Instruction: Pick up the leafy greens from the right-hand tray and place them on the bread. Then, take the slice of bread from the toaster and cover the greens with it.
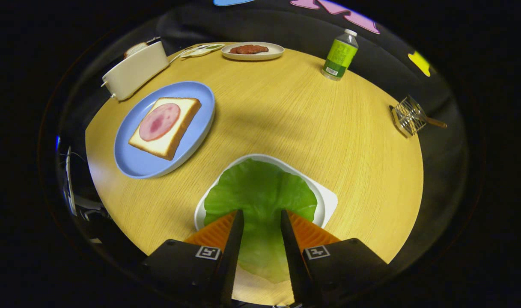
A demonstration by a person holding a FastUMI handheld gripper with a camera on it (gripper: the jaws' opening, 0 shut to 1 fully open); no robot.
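green bottle (340,55), wire rack (409,116), plate of meat (252,51), wooden table (286,119)

The gripper (261,216) hangs over a broad green lettuce leaf (260,192) that lies on a white rounded tray (327,201), its fingers parted with the leaf showing between them. Beyond, on the round pale wooden table (286,119), a blue plate (136,164) holds a slice of white bread (168,143) topped with a pink round of ham (159,122). Behind the plate stands a cream toaster (134,72) with a bread slice (135,49) in it. Farther off are a white plate of brown meat (252,51), a green-labelled bottle (340,55) and a small wire rack (409,116).
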